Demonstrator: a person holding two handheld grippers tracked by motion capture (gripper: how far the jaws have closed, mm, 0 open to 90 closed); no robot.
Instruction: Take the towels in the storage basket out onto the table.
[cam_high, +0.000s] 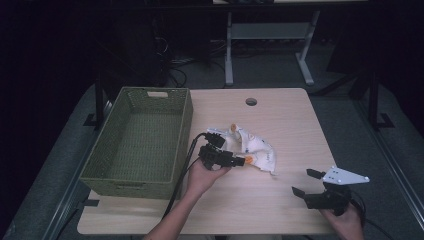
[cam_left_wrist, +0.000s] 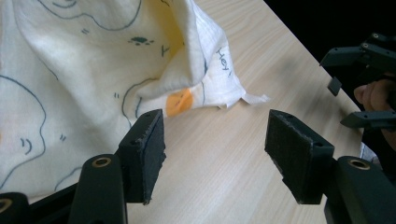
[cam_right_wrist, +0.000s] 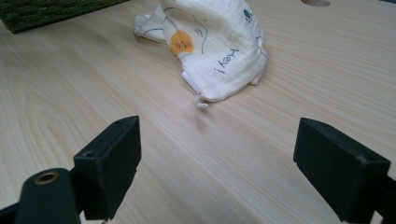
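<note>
Two black two-jaw grippers are over a light wooden table, each one held in a hand of the person. The left gripper is near the middle of the table, just at the left edge of a crumpled cream-white cotton cloth with dark line drawings and orange spots. In the left gripper view its jaws stand apart with bare table between them; the cloth lies just beside the left jaw, and I cannot tell if it touches the pad. Nothing is held between the jaws.

The right gripper is near the front right corner of the table, well apart from the cloth. It carries a grey three-cornered plate on top. In the right gripper view its jaws are wide apart and hold nothing, and the cloth lies farther ahead on the wood, with the word "Hey!" printed on its side. A small tag or thread sticks out at its near edge.

A green woven rectangular basket stands on the left part of the table, near the cloth. A round hole is in the table top near its far edge. The floor around the table is grey, and the legs of a white frame stand behind it.
</note>
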